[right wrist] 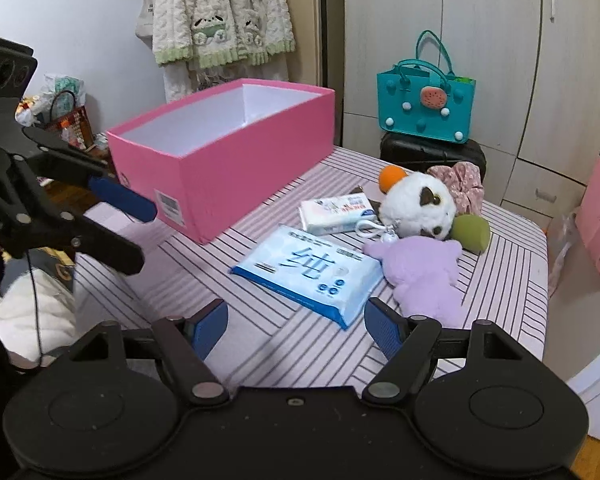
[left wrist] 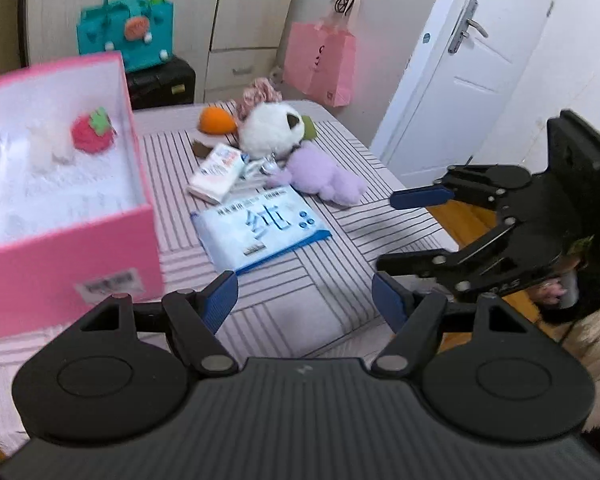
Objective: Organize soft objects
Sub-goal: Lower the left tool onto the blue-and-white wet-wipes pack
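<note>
Both the left gripper (left wrist: 304, 300) and right gripper (right wrist: 296, 328) hover spread and empty. Just ahead lies the blue wipes pack (right wrist: 308, 270), beyond it the purple plush (right wrist: 422, 270), awaiting the pink box (right wrist: 228, 152) leftward.

The pink box (right wrist: 236, 176) looks like matt card, white inside. The striped tablecloth (right wrist: 204, 280) is woven cloth. The blue wipes pack (right wrist: 308, 270) is glossy plastic film. The purple plush (right wrist: 424, 272) and panda plush (right wrist: 416, 204) are fluffy. The gripper pads (right wrist: 210, 330) seem ribbed rubber.
</note>
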